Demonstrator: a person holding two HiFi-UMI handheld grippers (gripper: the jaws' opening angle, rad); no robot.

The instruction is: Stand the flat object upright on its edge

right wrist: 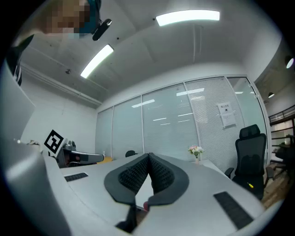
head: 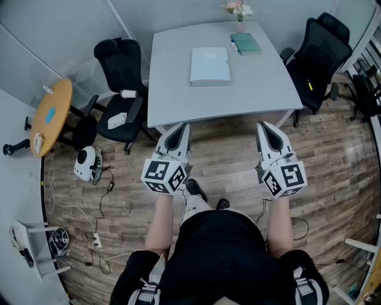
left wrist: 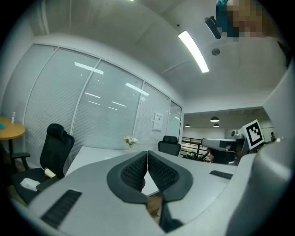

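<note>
Object (head: 209, 65) pale blue, rectangular; lies flat on grey table (head: 172, 89)

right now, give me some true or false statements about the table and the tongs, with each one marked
1. The left tongs and right tongs are both shut and empty. True.
2. The flat pale object stands upright on its edge. False: it lies flat on the table.
3. A teal book lies close to the flower vase at the table's far side. True.
4. The left tongs touch the flat pale object. False: both tongs are apart from it, back by the table's near edge.
</note>
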